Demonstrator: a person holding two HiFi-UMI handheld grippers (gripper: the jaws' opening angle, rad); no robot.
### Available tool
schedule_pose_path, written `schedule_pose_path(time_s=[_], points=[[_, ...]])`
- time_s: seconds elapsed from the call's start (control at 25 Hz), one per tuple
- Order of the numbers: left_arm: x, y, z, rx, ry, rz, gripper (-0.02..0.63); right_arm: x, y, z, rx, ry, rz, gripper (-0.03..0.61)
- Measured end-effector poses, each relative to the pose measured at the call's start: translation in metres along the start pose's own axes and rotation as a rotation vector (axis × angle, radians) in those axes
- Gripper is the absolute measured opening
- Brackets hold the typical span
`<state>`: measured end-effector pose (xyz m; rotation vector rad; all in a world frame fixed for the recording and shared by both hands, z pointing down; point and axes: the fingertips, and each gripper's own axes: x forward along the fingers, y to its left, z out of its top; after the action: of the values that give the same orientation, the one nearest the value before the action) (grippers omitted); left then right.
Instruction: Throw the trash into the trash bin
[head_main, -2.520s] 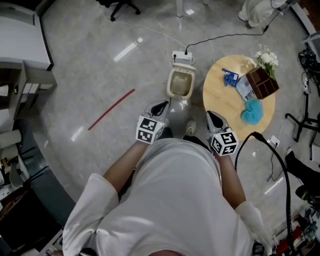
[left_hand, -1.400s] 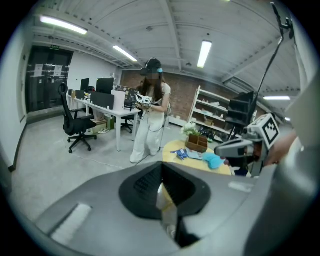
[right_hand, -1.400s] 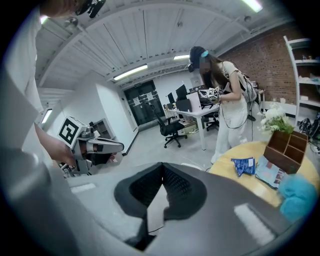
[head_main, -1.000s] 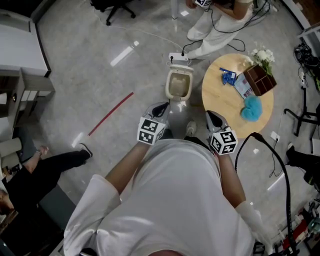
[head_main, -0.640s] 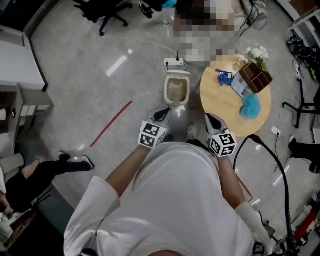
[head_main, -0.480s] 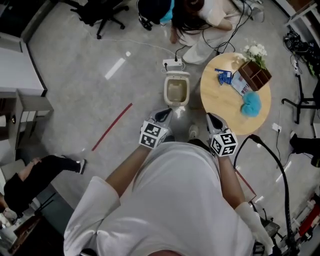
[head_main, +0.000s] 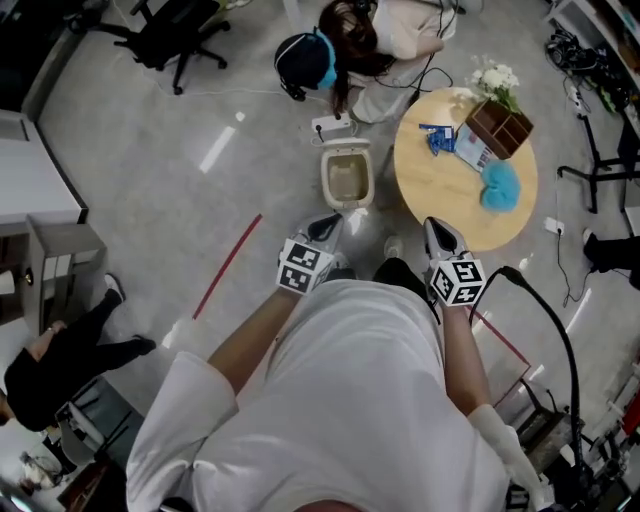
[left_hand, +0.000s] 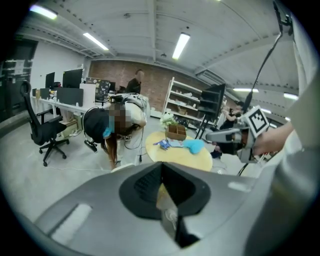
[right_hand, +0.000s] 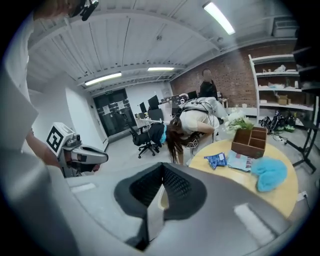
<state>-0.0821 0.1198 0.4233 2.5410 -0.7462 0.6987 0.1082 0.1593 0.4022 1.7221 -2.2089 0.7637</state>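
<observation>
Trash (head_main: 436, 138), where do we have it?

We see 1 blue wrapper on the round table (head_main: 440, 200), near its far edge, just beside a paper (head_main: 468, 148) and a wooden box (head_main: 497, 127). Its print is too small for us to read.

Any other writing?

Only the black-and-white square markers on our 2 cubes; no words we can make out.

And the bin (head_main: 346, 178)?

It stands on the floor just left of the table's rim, its top open, ahead of us and between our 2 grippers.

What are the fingers doing?

Our left gripper (head_main: 325, 228) has its jaws pressed together with nothing in them. Our right gripper (head_main: 441, 238) is closed and empty too, its tip over the table's near edge.

How much room do we have?

Open floor lies left of the bin, crossed by 1 red line (head_main: 227, 265). Beyond the bin it is tight: a power strip (head_main: 333, 126) sits just behind it, and a person (head_main: 380, 30) crouches there. On the table, bare wood fills the near half; a blue fluffy thing (head_main: 499, 186) lies toward its right edge. A black cable (head_main: 560, 340) loops at our right.
</observation>
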Motion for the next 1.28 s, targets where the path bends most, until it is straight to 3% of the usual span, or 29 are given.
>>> schedule_pose_path(time_s=[0.2, 0.56, 1.28], points=[[0.013, -0.003, 0.01, 0.005, -0.001, -0.001, 0.003, -0.005, -0.025, -0.002, 0.023, 0.001, -0.033, 0.002], [0.039, -0.019, 0.027, -0.029, -0.001, 0.03, 0.005, -0.002, -0.064, -0.003, 0.034, 0.039, -0.003, 0.025], [0.058, -0.02, 0.04, -0.126, -0.009, 0.178, 0.004, 0.032, -0.143, 0.007, -0.002, 0.12, 0.063, 0.038]])
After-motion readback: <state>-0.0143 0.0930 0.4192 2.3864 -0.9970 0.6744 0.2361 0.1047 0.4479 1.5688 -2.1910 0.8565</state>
